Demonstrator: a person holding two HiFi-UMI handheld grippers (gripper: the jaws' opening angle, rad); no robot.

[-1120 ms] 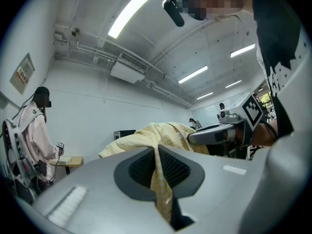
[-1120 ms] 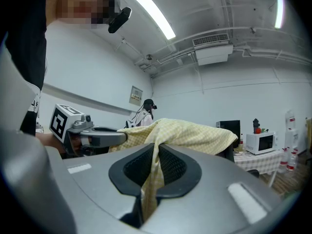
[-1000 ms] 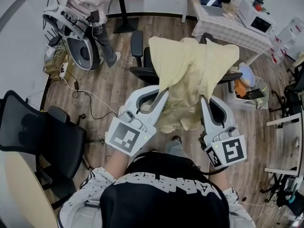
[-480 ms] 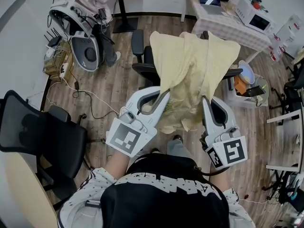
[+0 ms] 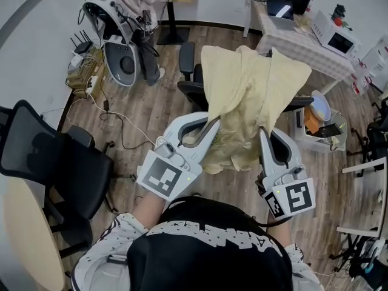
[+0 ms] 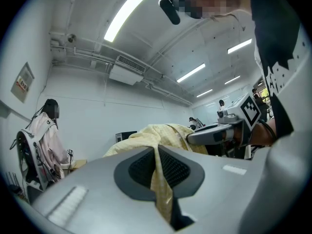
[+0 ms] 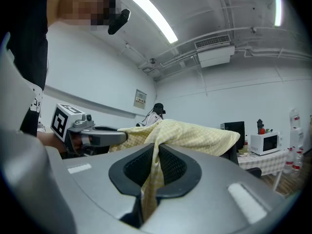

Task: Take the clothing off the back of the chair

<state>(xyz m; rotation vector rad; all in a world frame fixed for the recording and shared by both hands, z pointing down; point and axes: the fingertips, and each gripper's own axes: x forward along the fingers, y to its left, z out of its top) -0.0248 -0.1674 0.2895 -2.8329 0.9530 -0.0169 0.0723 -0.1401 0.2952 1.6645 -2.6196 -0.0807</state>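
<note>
A pale yellow checked garment (image 5: 245,96) hangs draped over the back of a black office chair (image 5: 195,88) in the head view. My left gripper (image 5: 213,121) is shut on the garment's left side, the cloth (image 6: 161,179) pinched between its jaws. On the right side my right gripper (image 5: 263,131) is shut on the fabric (image 7: 153,179) too. The cloth stretches from both grippers up to the chair back, and its lower part sags in folds between them. Most of the chair back is hidden under the garment.
A second black chair (image 5: 57,162) stands at the left near a round table edge (image 5: 24,235). Cables (image 5: 115,123) trail over the wooden floor. A table with a laptop and microwave (image 5: 309,32) sits at the back right, a bin (image 5: 318,120) beside the chair.
The view has shifted slightly and the garment sits a little further from the chair's left arm; both grippers keep their hold on the cloth.
</note>
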